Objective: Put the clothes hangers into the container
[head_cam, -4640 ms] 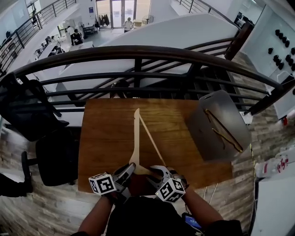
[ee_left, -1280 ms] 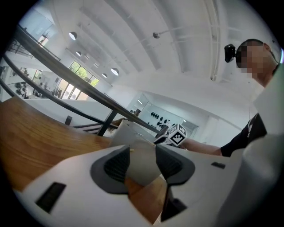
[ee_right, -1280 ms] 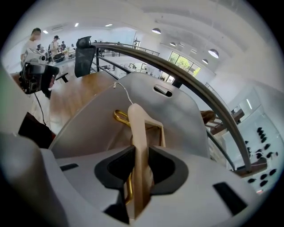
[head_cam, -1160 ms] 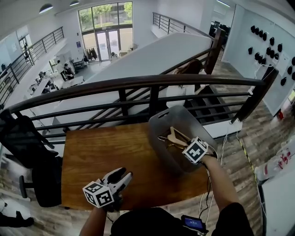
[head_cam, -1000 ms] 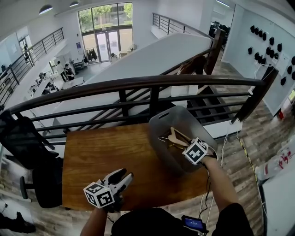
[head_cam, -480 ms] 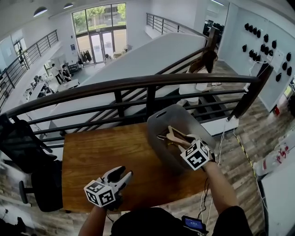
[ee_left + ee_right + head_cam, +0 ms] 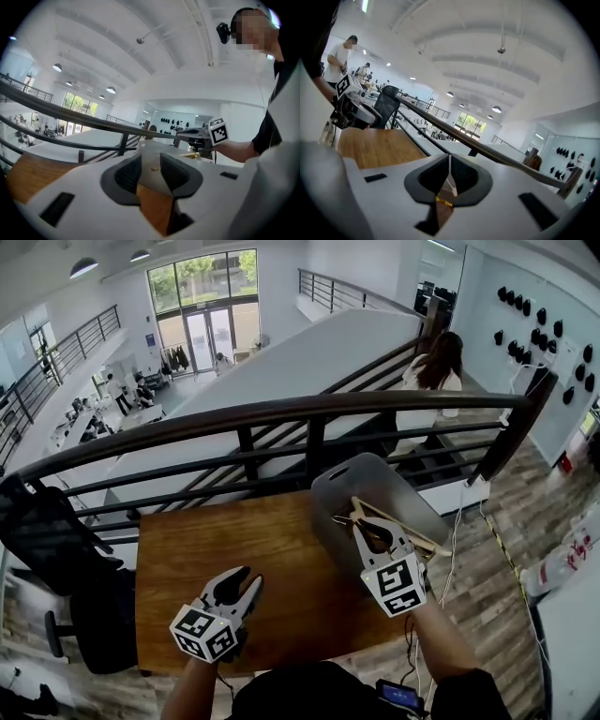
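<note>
A grey container [image 7: 417, 495] stands on the right side of the wooden table [image 7: 262, 540] with light wooden hangers [image 7: 410, 534] lying in it. My right gripper [image 7: 376, 537] hovers over the container's near rim. Its jaws have just been closing and now meet, shut, with nothing between the pads [image 7: 450, 174]. My left gripper [image 7: 234, 586] hangs above the table's near edge at the left. Its jaws have just been closing, but a gap still shows between them, and the left gripper [image 7: 151, 171] is open and holds nothing. In the left gripper view the right gripper [image 7: 196, 136] shows ahead.
A black railing [image 7: 281, 413] runs along the table's far side, close behind the container. A black office chair [image 7: 56, 521] stands left of the table. A person [image 7: 436, 367] stands on the stairs beyond the railing. The left gripper [image 7: 350, 108] shows at far left in the right gripper view.
My right gripper has come up out of the container toward the near rim, and its jaws have shut. The left gripper has risen a little and rolled.
</note>
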Action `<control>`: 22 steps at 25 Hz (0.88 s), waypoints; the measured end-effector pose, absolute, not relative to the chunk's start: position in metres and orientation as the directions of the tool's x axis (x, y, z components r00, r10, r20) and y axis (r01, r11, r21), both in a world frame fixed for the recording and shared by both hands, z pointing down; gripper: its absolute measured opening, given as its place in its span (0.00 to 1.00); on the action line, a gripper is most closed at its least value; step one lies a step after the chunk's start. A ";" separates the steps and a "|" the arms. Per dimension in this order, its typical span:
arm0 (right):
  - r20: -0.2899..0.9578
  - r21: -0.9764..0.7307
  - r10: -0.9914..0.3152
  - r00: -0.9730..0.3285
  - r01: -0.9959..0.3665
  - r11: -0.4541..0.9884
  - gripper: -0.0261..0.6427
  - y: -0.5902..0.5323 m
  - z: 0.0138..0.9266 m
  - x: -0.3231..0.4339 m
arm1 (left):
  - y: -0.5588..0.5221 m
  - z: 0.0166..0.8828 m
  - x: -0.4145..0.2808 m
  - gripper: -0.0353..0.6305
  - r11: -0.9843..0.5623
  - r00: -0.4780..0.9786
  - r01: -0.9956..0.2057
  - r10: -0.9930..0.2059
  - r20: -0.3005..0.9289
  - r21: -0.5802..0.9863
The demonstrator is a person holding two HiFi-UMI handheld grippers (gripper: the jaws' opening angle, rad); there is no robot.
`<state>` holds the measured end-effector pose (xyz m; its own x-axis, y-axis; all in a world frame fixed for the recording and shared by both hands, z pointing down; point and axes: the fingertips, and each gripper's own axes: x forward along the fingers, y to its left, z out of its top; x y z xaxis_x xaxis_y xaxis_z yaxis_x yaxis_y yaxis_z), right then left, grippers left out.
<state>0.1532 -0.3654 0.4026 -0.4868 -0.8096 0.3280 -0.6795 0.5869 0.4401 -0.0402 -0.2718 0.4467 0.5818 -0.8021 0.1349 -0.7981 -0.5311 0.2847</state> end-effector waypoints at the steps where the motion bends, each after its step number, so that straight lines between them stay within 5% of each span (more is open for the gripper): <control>1: 0.311 0.424 -0.803 -0.508 -0.682 0.595 0.05 -0.361 0.400 0.144 | -0.271 0.443 -0.044 0.24 -0.527 0.573 -0.806 -0.809 0.130 0.270; 13: -0.004 0.027 -0.690 -0.724 -0.690 0.723 0.03 -0.324 0.375 0.088 | -0.247 0.412 -0.103 0.19 -0.379 0.387 -0.912 -0.922 0.018 0.155; 22: -0.013 -0.037 -0.698 -0.716 -0.698 0.716 0.03 -0.321 0.396 0.087 | -0.225 0.417 -0.153 0.18 -0.268 0.266 -0.942 -0.963 -0.035 0.201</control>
